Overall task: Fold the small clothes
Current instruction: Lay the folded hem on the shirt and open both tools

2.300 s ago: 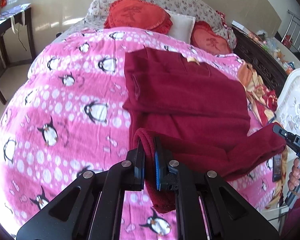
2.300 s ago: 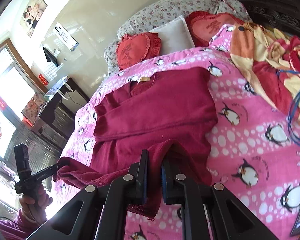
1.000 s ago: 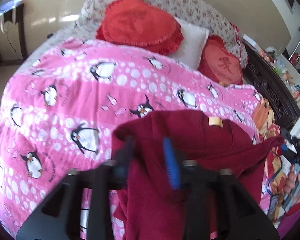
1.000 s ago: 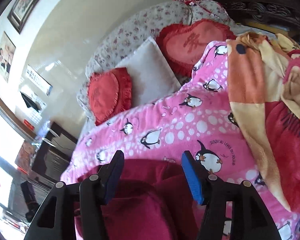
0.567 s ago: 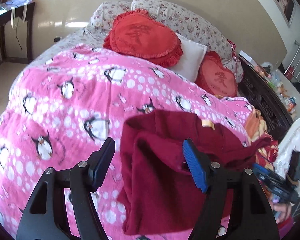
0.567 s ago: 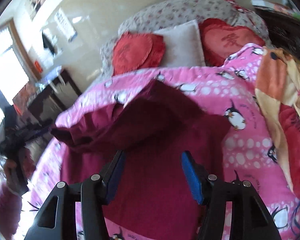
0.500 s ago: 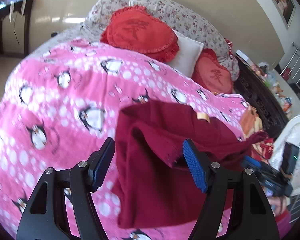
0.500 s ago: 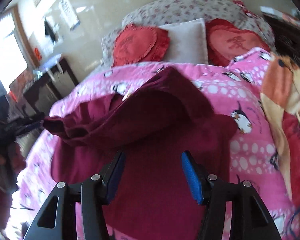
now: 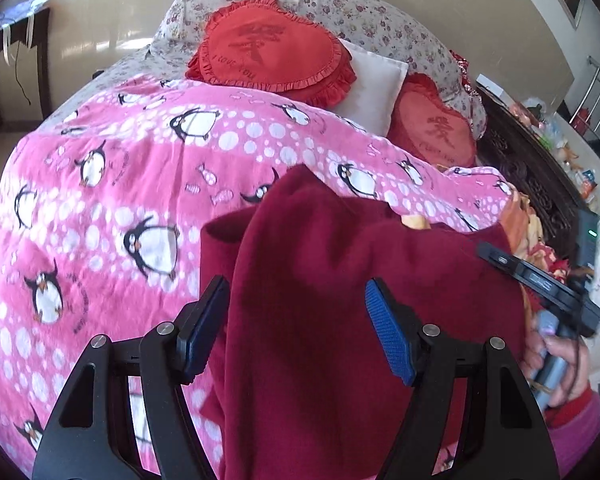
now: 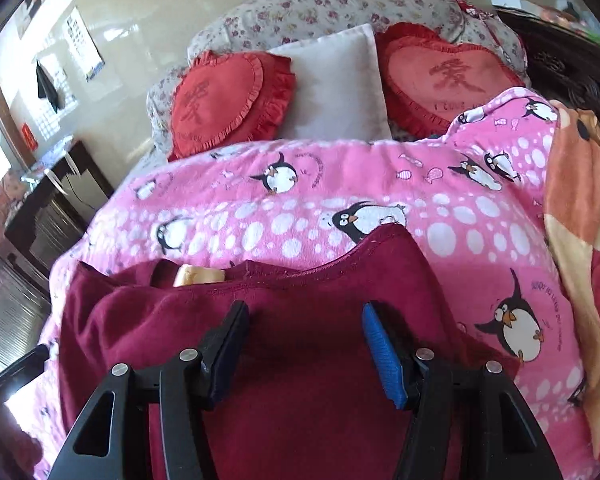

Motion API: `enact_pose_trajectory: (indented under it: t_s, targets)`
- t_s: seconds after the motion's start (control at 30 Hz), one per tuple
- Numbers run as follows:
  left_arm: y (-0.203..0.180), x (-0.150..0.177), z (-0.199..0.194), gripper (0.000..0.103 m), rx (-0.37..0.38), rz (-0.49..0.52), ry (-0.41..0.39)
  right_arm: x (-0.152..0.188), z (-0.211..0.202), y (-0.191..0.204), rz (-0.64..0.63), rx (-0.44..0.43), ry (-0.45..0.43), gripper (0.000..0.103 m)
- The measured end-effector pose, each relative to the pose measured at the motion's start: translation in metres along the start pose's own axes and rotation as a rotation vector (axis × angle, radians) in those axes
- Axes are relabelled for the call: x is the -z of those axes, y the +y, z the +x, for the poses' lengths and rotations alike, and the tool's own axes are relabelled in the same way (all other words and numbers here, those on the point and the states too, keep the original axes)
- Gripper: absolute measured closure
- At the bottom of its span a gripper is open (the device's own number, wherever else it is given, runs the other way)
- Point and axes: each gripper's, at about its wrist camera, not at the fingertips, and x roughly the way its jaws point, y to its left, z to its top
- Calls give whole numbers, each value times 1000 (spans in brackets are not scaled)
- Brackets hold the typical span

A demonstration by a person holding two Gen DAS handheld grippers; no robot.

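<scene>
Two heart cushions (image 10: 228, 100) and a white pillow (image 10: 336, 88) sit at the bed's head end. The red top (image 10: 300, 320) lies folded on the pink blanket (image 10: 300, 208), near its foot edge. The left gripper (image 9: 296, 320) has just opened wide over the top; the right gripper (image 10: 304, 344) is wide too, holding nothing.

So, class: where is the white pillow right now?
In both wrist views the white pillow stands at the head of the bed, wedged between the two red heart cushions, against the floral pillows.

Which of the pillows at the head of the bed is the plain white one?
The white square pillow, leaning between the two red heart-shaped cushions. It has no frill and no lettering; both hearts have both.
</scene>
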Motion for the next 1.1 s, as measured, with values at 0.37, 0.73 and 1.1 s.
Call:
enact_pose_trajectory:
  t_s: [0.37,0.73,1.1]
  targets:
    - [21,-11,68,22,-176,-19,65,12,14,-20,-85,160,14,47]
    - [20,-10,58,22,-191,-18,73,9,-7,-12,-99,159,4,45]
    - [13,-5,30,22,-200,-4,49,45,-48,-13,-72,159,-21,45]
